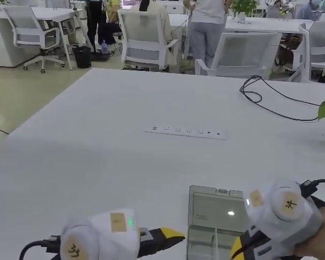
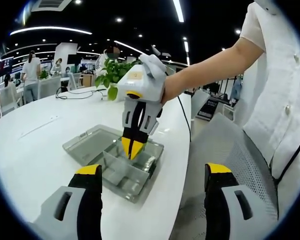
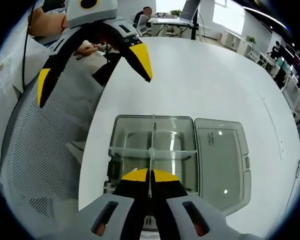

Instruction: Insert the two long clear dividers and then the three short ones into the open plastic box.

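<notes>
At the near edge of a white table [image 1: 124, 162] in an open-plan office, a person works 2 hand-held grippers over an open plastic box [image 3: 177, 132]. In its own view the right gripper [image 3: 150, 176] has its yellow-tipped jaws pinched together on the top edge of a clear divider [image 3: 153, 135]. That divider stands upright in the box and runs from the jaws toward the far wall. A second divider [image 3: 130, 151] crosses it at right angles and spans the box from side to side; the 2 meet near the middle. Whether either piece is a long or a short one cannot be told.

The lid [image 3: 222, 160] lies flat on the table, folded back from the box on the side away from the person.

The left gripper [image 2: 152, 169] is released, its jaws spread wide. It is held near the box with nothing between the jaws, and points toward the right gripper.

Farther up the table are a recessed power strip [image 1: 187, 131] and a looped black cable [image 1: 260, 95], well apart from the box. A grey mesh chair [image 2: 230, 150] sits at the table's edge, and a leafy plant [image 2: 112, 75] stands beyond the box. People stand among white office chairs in the background.
</notes>
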Available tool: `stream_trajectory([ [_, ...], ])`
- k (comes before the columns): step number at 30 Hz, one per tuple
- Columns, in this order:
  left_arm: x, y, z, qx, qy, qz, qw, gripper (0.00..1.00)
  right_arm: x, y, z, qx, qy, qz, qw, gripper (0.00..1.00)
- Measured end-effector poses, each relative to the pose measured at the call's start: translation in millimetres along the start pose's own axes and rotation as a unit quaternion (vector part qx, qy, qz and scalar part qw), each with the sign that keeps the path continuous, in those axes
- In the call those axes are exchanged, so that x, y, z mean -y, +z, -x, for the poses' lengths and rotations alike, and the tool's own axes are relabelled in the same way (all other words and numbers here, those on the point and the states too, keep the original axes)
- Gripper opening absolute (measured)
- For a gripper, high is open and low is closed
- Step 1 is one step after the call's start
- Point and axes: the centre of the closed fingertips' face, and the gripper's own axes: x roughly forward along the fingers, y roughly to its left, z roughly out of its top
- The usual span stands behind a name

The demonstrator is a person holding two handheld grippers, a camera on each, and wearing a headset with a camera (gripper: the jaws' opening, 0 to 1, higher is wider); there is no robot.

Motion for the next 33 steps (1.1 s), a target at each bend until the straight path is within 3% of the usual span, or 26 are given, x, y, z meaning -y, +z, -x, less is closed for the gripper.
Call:
stream_trajectory([
  [8, -0.2, -1.3, 1.1, -0.002, 0.001, 0.001, 1.0000, 0.87, 1.8, 2.2, 2.4, 0.013, -0.010, -0.018, 0.9997, 0.09],
  [18, -3.1, -8.3, 4.6, -0.016, 0.007, 0.000, 0.9998, 0.90, 5.7, 5.5, 26.2, 0.058, -0.032, -0.056, 0.9962, 0.18],
  [28, -2.1, -17.5, 7.2, -0.035, 0.007, -0.001, 0.9994, 0.93, 3.4, -12.6, 56.6, 0.085, -0.062, -0.092, 0.9901, 0.31],
  [33, -1.4, -17.9, 8.8, -0.038, 0.007, 0.000, 0.9993, 0.94, -3.5, -32.3, 70.8, 0.081, -0.071, -0.102, 0.9889, 0.39],
])
